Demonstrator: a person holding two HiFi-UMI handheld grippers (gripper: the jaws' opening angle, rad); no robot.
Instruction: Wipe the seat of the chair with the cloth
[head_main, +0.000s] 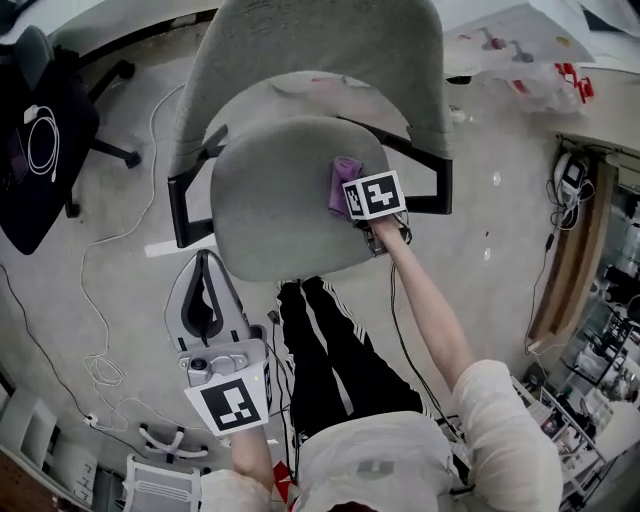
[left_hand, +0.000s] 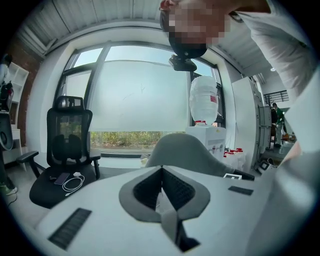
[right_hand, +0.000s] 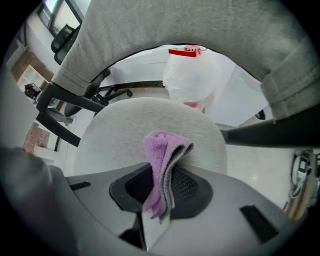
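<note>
1. The cloth (right_hand: 161, 150) is purple terry, folded over on itself; I judge it light, limp and grippy rather than slick, so it is best pinched across the fold with a thick wad left proud of the tips
2. The right claw (right_hand: 162, 176) is clamped on that fold, and the doubled end sticks out past the jaws toward the seat (right_hand: 135, 125)
3. In the head view the cloth (head_main: 343, 178) sits at the seat's (head_main: 270, 210) right side, beside the right armrest (head_main: 430, 185), and seems to touch the fabric
4. The left claw (left_hand: 161, 187) has its tips together with nothing between them; it hangs off the seat's front-left corner, over the floor (head_main: 120, 260)
5. The seat is grey woven fabric, padded and slightly domed; it will likely drag on the terry, so light pressure should do
6. Behind the seat rises the backrest (head_main: 330, 50); left of the seat a white cable (head_main: 100, 330) trails on the floor, and further left stands a black chair (head_main: 40, 160)
</note>
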